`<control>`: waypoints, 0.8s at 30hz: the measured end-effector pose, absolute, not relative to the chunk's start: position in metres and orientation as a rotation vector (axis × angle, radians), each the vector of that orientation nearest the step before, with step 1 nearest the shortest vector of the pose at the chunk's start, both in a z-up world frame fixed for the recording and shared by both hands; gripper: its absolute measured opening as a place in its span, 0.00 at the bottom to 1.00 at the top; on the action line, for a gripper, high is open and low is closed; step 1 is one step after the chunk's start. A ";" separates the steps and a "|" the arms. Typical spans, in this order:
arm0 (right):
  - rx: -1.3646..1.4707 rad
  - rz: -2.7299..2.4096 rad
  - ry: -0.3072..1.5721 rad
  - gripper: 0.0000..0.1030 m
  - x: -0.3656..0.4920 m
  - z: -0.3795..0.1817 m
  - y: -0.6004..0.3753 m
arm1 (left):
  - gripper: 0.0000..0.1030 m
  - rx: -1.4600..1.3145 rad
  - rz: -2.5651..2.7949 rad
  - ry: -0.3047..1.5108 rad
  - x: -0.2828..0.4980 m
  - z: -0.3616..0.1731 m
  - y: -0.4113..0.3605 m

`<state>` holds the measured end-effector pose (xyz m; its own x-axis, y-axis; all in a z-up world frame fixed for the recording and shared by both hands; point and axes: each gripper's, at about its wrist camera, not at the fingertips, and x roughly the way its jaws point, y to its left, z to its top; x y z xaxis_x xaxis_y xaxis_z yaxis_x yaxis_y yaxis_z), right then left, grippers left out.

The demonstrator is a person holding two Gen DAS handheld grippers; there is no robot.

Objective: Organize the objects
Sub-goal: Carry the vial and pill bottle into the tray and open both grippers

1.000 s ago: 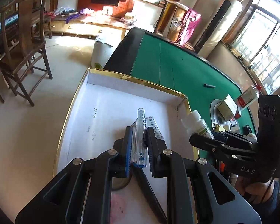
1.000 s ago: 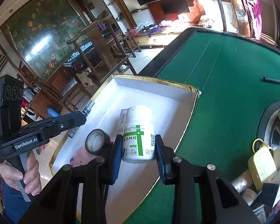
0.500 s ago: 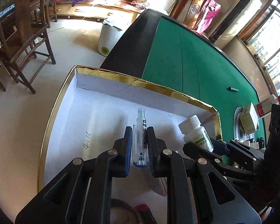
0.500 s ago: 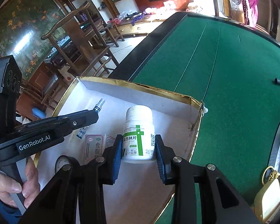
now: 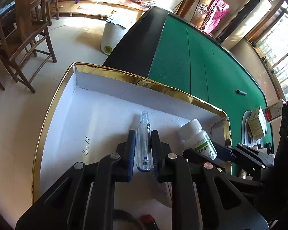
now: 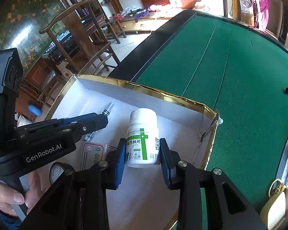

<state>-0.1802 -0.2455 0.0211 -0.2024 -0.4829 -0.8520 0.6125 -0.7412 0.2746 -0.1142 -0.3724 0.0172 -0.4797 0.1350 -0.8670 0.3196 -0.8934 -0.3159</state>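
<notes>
Here the left gripper [image 5: 142,149] clamps a clear pen [image 5: 144,143] lengthwise, tip forward; the right gripper [image 6: 143,153] clamps an upright bottle [image 6: 143,138].

The left gripper [image 5: 142,151] hides most of the flat medicine packet [image 6: 91,153] in the white box [image 5: 105,103]. A round gauge [image 6: 55,172] is half covered by the right gripper's arm, its dial unreadable. The bottle [image 6: 143,138] label's small print is illegible.
</notes>
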 end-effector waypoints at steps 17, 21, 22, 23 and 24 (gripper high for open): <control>1.192 -2.047 0.120 0.37 -0.147 0.059 -0.206 | 0.36 1.494 -2.626 0.775 -0.078 0.051 -0.355; 1.128 -2.025 -0.015 0.37 -0.122 0.075 -0.149 | 0.36 1.492 -2.729 0.727 -0.062 0.073 -0.322; 1.108 -2.030 -0.038 0.37 -0.115 0.079 -0.132 | 0.36 1.499 -2.756 0.710 -0.059 0.079 -0.310; 1.090 -2.035 -0.060 0.37 -0.110 0.082 -0.114 | 0.36 1.509 -2.780 0.693 -0.057 0.083 -0.297; 1.078 -2.039 -0.077 0.37 -0.104 0.085 -0.095 | 0.37 1.520 -2.803 0.670 -0.056 0.086 -0.283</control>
